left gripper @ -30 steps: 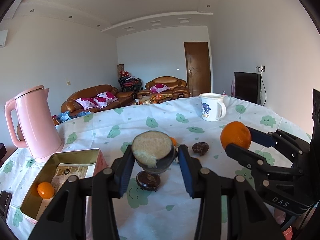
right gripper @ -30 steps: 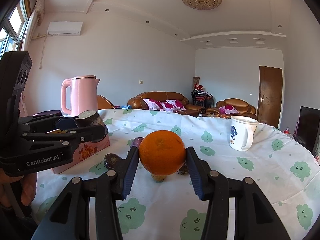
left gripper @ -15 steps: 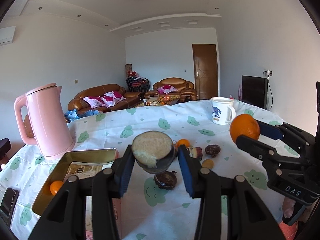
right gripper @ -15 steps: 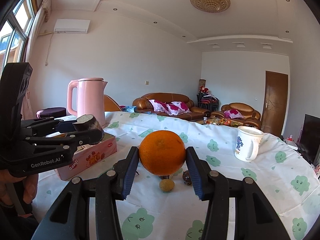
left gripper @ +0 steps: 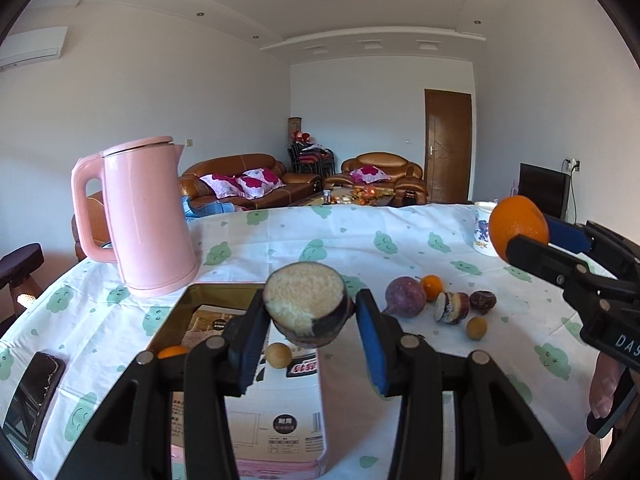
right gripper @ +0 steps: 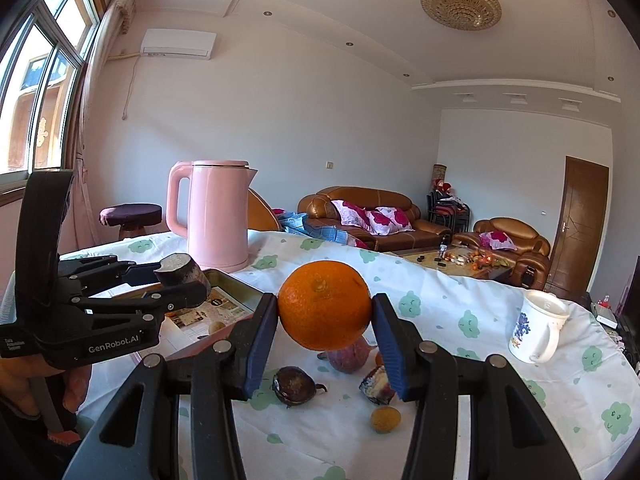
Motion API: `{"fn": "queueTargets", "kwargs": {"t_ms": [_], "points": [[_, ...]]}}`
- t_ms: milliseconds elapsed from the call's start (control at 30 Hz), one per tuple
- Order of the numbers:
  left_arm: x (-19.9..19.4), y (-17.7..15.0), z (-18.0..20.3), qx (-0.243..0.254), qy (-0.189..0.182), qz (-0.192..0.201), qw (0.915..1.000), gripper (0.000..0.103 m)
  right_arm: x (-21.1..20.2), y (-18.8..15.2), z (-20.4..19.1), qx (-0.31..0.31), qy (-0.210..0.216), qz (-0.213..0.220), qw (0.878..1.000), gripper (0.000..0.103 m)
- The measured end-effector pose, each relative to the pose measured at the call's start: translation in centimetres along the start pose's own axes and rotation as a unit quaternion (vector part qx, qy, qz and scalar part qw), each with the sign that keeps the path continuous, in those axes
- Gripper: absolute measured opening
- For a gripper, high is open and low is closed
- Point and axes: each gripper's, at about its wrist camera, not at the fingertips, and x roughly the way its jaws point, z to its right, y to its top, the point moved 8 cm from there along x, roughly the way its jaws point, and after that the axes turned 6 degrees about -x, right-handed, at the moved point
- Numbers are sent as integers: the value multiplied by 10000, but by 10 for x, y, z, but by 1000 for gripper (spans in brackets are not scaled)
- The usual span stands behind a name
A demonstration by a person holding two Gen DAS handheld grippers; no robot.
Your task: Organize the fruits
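From the left wrist, the left gripper is clamping a cut fruit above the open tin. From the right wrist, the right gripper is squeezing an orange over loose fruits lying on the table.

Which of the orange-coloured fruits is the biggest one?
The orange held up in the right gripper. It is far bigger than the small one on the cloth and the small one in the tin.
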Motion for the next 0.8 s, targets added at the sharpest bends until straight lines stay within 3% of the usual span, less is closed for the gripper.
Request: {"fn": "queueTargets", "kwargs": {"t_ms": [400,800], "points": [[12,0,-57,-259,405,-250,9985,45,46,27,-39,-87,562,-149,9983,50],[23,-7,-91,-428,632,-508,9958,45,89,22,-86,-218,1038,-500,9931,50]]}}
